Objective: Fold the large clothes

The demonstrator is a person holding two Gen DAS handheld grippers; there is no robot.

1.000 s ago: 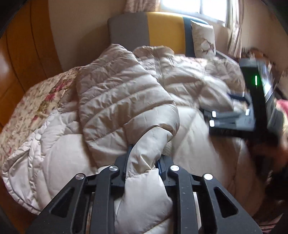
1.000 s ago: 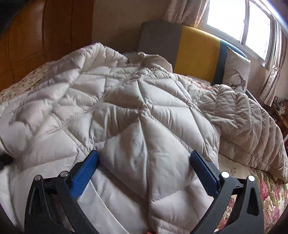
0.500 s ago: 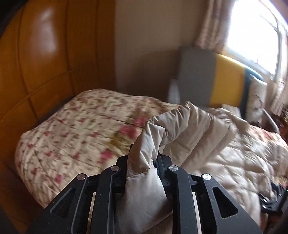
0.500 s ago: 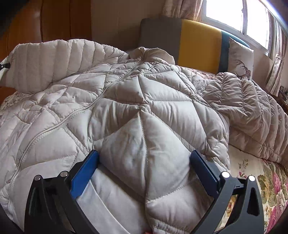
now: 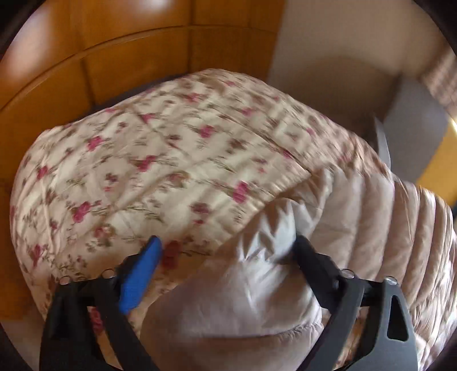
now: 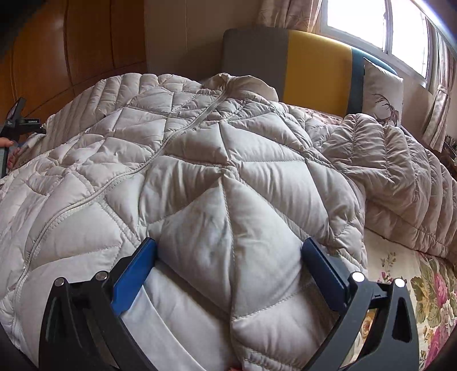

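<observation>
A large beige quilted down coat (image 6: 200, 159) lies spread across the bed, front up, zipper running up its middle. Its left sleeve lies stretched out to the left; the sleeve cuff (image 5: 257, 274) sits loose between the wide-open jaws of my left gripper (image 5: 227, 244). My right gripper (image 6: 228, 245) is open, its jaws straddling the coat's hem without pinching it. The coat's other sleeve (image 6: 394, 171) lies bunched at the right. The left gripper also shows at the far left of the right wrist view (image 6: 17, 125).
The bed has a floral quilted cover (image 5: 160, 159). A wooden panelled wall (image 5: 114, 57) stands beyond it. A grey, yellow and blue headboard (image 6: 317, 65) and a deer-print pillow (image 6: 382, 97) are at the back, with a curtained window (image 6: 377, 22) above.
My left gripper carried the sleeve out to the left over the bed, then opened and let go of the cuff. The right gripper stayed open at the hem.
</observation>
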